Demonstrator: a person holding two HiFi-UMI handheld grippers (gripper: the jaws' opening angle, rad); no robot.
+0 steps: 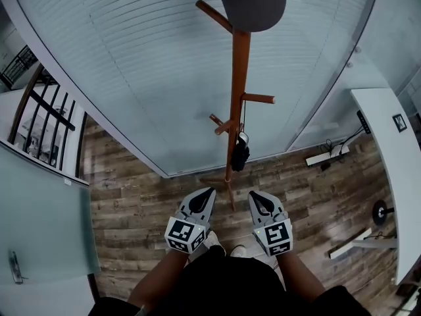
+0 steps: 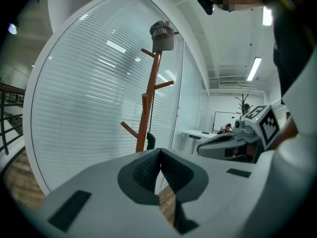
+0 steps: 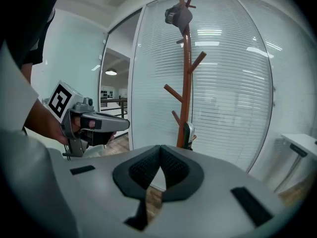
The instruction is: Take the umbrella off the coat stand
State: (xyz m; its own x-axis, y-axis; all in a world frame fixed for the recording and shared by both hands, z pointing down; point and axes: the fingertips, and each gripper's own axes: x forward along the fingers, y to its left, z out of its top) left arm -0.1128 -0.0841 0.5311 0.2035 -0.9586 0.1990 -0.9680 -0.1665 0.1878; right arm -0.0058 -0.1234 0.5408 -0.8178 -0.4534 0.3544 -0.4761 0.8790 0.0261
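Note:
A brown wooden coat stand (image 1: 236, 104) rises in front of the glass wall, with a grey cap (image 1: 253, 2) on its top. A small black folded umbrella (image 1: 240, 152) hangs by a cord from a lower peg; it also shows in the left gripper view (image 2: 150, 141) and the right gripper view (image 3: 188, 133). My left gripper (image 1: 207, 191) and right gripper (image 1: 255, 194) are held side by side low in the head view, short of the stand. Both are shut with nothing between their jaws, and they point toward the stand (image 2: 146, 108) (image 3: 185, 83).
A curved glass wall with blinds (image 1: 151, 64) stands behind the coat stand. A black railing (image 1: 46, 117) is at the left, a white desk (image 1: 391, 163) at the right. A power strip (image 1: 327, 155) and metal bars (image 1: 358, 241) lie on the wood floor (image 1: 131, 196).

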